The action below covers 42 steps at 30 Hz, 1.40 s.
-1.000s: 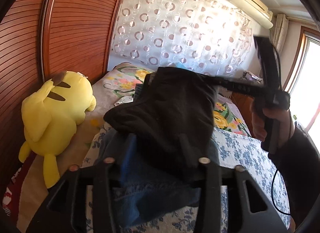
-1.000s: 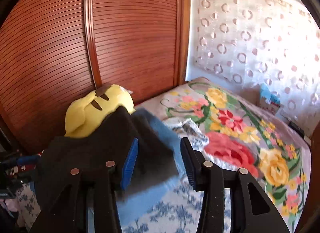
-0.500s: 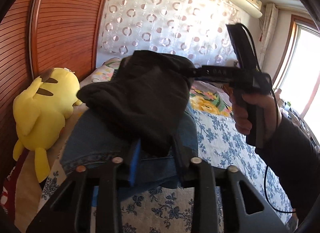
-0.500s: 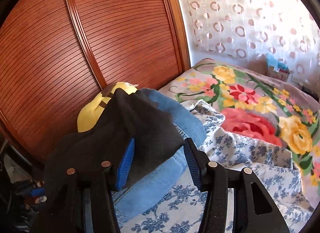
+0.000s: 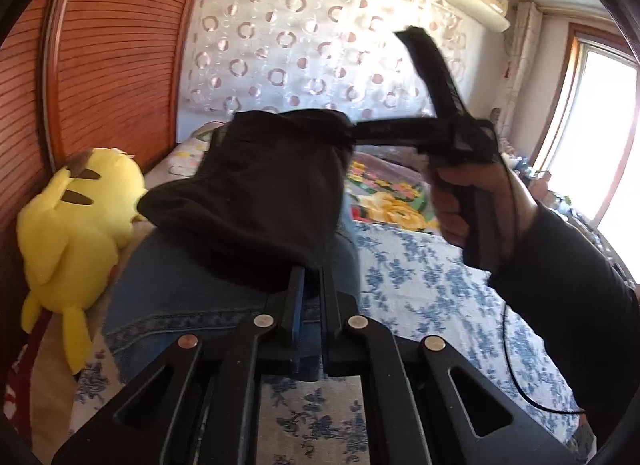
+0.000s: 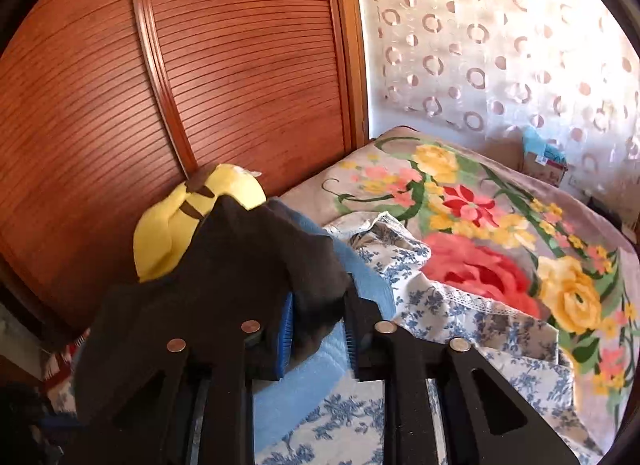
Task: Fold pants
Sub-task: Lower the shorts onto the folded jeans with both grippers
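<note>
both grippers, left gripper (image 5: 308,285) and right gripper (image 6: 320,317), pinched the black pants (image 5: 256,193) aloft over blue jeans (image 5: 192,297) (mid-fold, apparently); next, lowering them flat on the bed (image 5: 420,285).

A bed (image 5: 420,277) with layered covers beside a wood-slat wardrobe
On its blue-flowered white sheet (image 6: 472,325) lie folded blue jeans (image 5: 180,289), with a black garment (image 5: 256,201) draped over them. A yellow plush toy (image 5: 68,217) sits at the bed's edge, against the wardrobe and just beside the jeans. Farther back a beige blanket (image 6: 500,225) with big red and yellow flowers covers the bed, the sheet's rumpled lace edge overlapping it
</note>
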Tool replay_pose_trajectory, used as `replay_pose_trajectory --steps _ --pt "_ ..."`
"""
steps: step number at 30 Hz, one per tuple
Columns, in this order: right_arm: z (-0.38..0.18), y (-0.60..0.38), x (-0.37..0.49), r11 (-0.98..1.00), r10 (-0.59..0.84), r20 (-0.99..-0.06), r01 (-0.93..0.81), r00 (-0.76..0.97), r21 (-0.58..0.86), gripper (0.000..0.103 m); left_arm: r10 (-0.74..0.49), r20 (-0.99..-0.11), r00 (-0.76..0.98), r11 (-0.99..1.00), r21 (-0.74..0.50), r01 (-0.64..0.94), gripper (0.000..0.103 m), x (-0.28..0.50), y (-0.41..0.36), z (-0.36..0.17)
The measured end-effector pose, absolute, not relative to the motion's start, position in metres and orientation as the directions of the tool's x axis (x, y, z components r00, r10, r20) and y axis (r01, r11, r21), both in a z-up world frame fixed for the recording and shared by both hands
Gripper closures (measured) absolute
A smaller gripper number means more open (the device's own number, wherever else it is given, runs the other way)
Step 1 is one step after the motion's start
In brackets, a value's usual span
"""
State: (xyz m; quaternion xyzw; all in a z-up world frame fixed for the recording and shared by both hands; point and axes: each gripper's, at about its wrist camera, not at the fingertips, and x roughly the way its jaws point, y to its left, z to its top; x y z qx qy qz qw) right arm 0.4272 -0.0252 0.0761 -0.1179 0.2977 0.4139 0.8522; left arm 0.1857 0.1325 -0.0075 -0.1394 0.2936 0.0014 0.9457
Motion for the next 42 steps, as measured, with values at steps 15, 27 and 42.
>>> replay_pose_trajectory --steps 15,27,42 --pt "0.084 -0.04 0.372 0.62 0.68 -0.521 -0.784 0.516 0.034 0.054 0.055 -0.545 0.837 0.977 -0.145 -0.158 0.049 0.194 0.171 0.011" --pt "0.062 -0.012 0.415 0.597 0.668 -0.55 -0.802 0.501 -0.005 0.054 0.071 -0.639 0.766 0.98 -0.1 -0.174 0.049 0.246 0.195 -0.018" --pt "0.066 -0.015 0.402 0.628 0.64 -0.572 -0.778 0.513 0.005 0.054 0.071 -0.662 0.746 0.975 -0.11 -0.19 0.049 0.24 0.195 -0.026"
